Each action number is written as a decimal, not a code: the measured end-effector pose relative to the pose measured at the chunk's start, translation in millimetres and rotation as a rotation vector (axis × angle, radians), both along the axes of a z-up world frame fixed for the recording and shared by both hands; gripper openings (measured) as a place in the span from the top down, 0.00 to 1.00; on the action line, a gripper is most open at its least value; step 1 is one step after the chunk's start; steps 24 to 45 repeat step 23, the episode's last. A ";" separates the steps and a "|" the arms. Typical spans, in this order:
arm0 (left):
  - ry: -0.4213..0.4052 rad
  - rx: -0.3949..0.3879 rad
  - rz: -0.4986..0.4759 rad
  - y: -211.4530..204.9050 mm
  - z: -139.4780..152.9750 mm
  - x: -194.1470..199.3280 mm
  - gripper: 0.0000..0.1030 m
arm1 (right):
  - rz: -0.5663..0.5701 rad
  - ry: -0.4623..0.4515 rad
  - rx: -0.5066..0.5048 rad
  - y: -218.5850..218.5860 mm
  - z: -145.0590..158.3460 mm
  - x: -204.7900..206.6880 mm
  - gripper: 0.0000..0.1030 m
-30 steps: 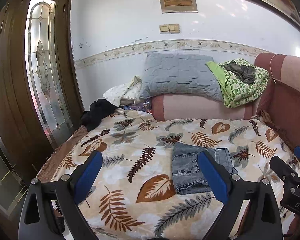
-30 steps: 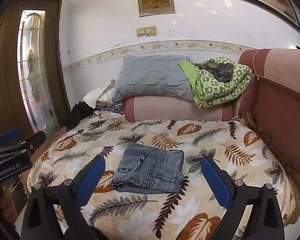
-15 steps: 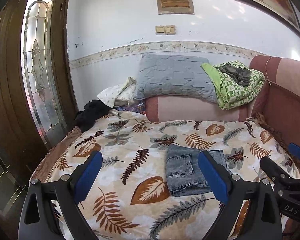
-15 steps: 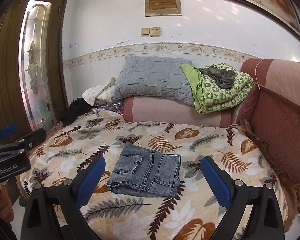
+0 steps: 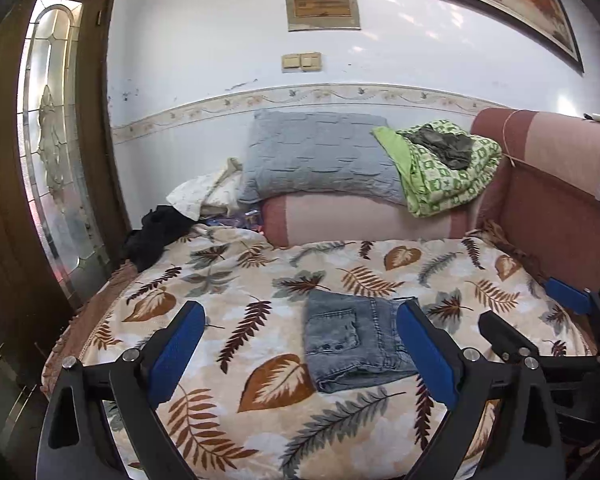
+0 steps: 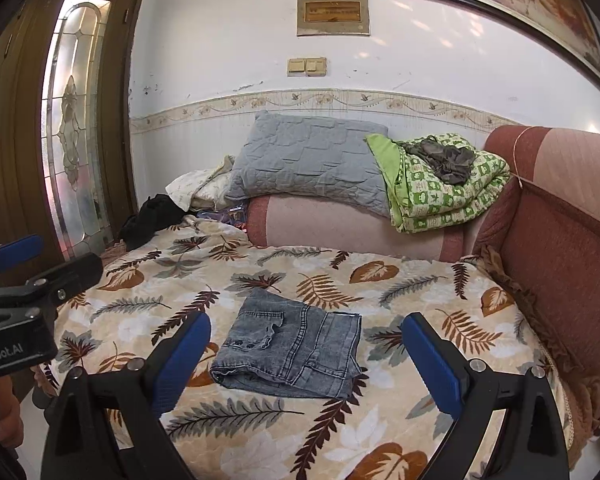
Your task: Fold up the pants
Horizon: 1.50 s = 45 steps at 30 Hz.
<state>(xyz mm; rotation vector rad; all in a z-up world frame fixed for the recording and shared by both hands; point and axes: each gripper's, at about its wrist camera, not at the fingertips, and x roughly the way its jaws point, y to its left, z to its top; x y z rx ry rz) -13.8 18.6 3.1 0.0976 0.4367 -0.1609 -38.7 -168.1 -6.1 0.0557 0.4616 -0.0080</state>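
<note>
- Grey denim pants [image 6: 290, 354], folded into a compact rectangle, flat on the leaf-print blanket [image 6: 380, 280] near the bed's middle.
- Left gripper [image 5: 300, 348]: blue pads spread wide, empty, held above the blanket's near edge, clear of the pants.
- Right gripper [image 6: 306, 360]: likewise spread wide, holding nothing, pants framed between its fingers.
- Behind: grey pillow [image 6: 308, 160] and green patterned quilt [image 6: 440, 188], on a pink bolster.

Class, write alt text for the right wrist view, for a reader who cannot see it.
Folded grey jeans lie on a leaf-print blanket, seen between the open blue-padded fingers of the right gripper, which holds nothing. The left gripper shows at the left edge, also empty. Behind are a grey pillow and a green quilt against a white wall.
</note>
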 end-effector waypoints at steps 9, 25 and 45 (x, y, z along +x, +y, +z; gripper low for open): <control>-0.006 -0.004 -0.044 -5.4 1.0 -2.8 0.06 | 0.002 -0.002 -0.009 -0.5 -4.0 1.7 0.05; 0.028 -0.015 -0.069 -11.5 -6.8 5.4 0.06 | 0.002 0.007 -0.010 -3.5 -11.4 5.5 0.05; 0.028 -0.015 -0.069 -11.5 -6.8 5.4 0.06 | 0.002 0.007 -0.010 -3.5 -11.4 5.5 0.05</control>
